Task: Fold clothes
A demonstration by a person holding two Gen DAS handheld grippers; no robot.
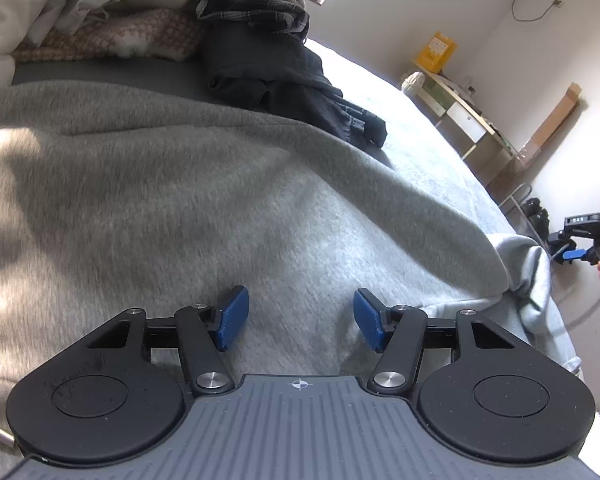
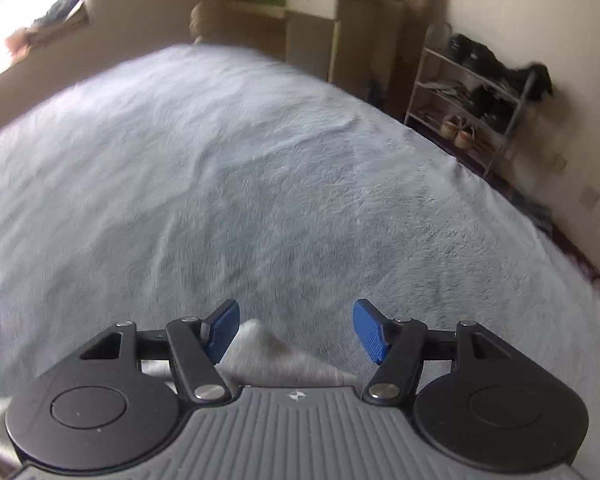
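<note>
The grey sweatshirt is lying spread on the bed. Both the left gripper and right gripper are hovering released; each should be pinching an edge squarely before folding.

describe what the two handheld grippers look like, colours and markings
Both match: left gripper and right gripper have blue textured pads on black linkage arms with silver pivot screws, round black discs either side, and a grey ribbed body with a small white crosshair mark.
</note>
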